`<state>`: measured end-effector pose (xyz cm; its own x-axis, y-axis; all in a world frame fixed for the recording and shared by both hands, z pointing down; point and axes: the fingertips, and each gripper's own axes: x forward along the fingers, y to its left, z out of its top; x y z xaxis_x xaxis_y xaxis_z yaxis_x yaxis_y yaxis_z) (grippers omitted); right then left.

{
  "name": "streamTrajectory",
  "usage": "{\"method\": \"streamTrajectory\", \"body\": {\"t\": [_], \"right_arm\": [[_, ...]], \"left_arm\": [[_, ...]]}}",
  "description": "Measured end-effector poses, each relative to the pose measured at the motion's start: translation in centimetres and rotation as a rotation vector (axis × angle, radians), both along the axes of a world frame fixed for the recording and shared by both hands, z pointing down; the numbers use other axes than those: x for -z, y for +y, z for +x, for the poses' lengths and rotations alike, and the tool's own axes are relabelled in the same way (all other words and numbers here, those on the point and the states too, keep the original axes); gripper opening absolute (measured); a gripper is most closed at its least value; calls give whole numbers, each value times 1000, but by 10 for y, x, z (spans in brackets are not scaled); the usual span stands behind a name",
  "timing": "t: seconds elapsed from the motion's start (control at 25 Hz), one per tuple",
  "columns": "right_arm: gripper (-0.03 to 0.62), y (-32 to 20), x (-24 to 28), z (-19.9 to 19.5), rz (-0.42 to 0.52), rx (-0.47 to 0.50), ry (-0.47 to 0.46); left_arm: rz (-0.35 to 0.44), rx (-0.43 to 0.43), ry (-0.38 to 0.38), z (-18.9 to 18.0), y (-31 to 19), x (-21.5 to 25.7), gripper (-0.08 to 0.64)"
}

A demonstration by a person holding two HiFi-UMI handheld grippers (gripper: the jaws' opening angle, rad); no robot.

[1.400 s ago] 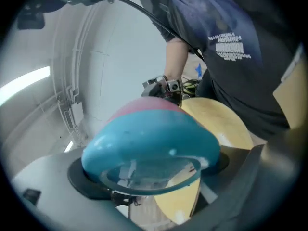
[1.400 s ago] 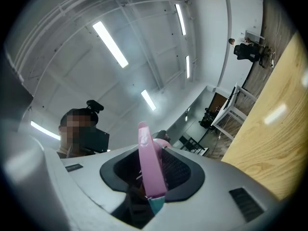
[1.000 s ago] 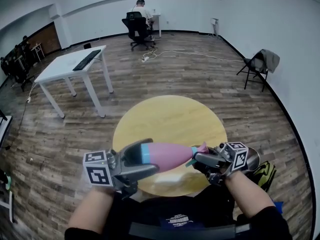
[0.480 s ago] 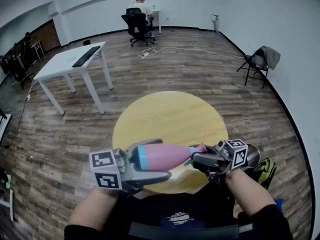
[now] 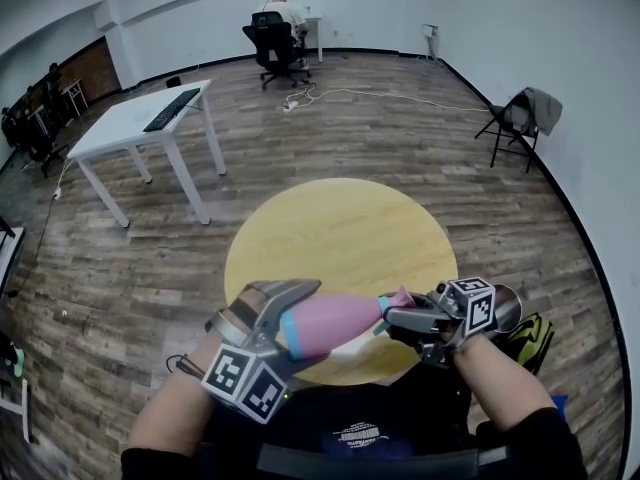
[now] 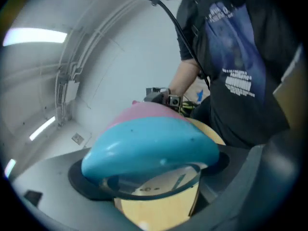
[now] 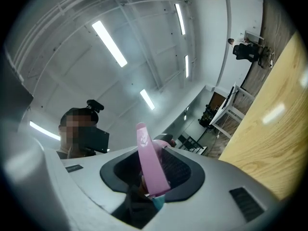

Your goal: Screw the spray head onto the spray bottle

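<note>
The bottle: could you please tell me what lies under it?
The yellow table lies below the bottle, held in the air by the left tool. The bottle covers the tabletop patch directly beneath, so that is unseen.

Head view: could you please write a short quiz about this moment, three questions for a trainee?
1. True or false: the bottle stands on the round table.
2. What does the right gripper hold? A: a cup. B: the spray head. C: a sponge.
3. Fill in: the wide end of the bottle is ___ in colour.

Key: 1 false, it is held in the air above the table; 2 B; 3 blue.
</note>
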<state>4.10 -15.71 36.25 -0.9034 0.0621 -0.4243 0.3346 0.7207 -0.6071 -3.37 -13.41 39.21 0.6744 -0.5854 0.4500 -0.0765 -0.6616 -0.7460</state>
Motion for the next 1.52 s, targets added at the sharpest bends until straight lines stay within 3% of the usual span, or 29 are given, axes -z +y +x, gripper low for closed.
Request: {"method": "streamTrajectory", "body": {"t": [0.16, 0.24, 0.32, 0.4, 0.52, 0.6, 0.68, 0.76, 0.8, 0.88, 0.96, 1.12, 1.2, 1.32, 1.52], "right_arm": [[147, -3, -2, 0, -14, -6, -8], [147, -6, -5, 0, -22, -21, -2], [146, -10, -9, -1, -44, -38, 8], [146, -12, -10, -1, -58, -45, -14], [146, -9, 1, 8, -43, -46, -88], [146, -9, 12, 16, -22, -53, -138], [146, -12, 20, 21, 0, -70, -156], [146, -12, 24, 23, 23, -77, -152], [146, -10, 25, 22, 32, -74, -153], [146, -4, 26, 17, 51, -68, -148], [146, 1, 24, 6, 91, -67, -104], [146, 6, 19, -4, 117, -62, -55], [146, 8, 20, -4, 114, -55, -57], [146, 9, 19, 1, 97, -36, -66], [146, 1, 7, 8, 29, -27, -60]], "left_arm": [[271, 58, -182, -9, -16, 4, 540], [371, 91, -225, -12, -22, 4, 540], [384, 123, -196, -15, -26, 5, 537], [304, 167, -97, -17, -27, 8, 537], [48, 173, 194, -12, -23, 29, 537], [-199, 79, 504, -6, -16, 54, 540], [-565, -11, 817, -11, -9, 72, 546], [-916, -97, 1053, -19, -5, 84, 546], [-1038, -128, 1141, -20, -6, 88, 549], [-1184, -164, 1231, -17, -5, 88, 555], [-1234, -178, 1236, -5, 0, 86, 555], [-1153, -183, 1219, 2, 0, 86, 552], [-1114, -197, 1163, 2, 6, 85, 548], [-943, -199, 952, 14, 21, 75, 546], [-417, -118, 408, 23, 25, 31, 545]]}}
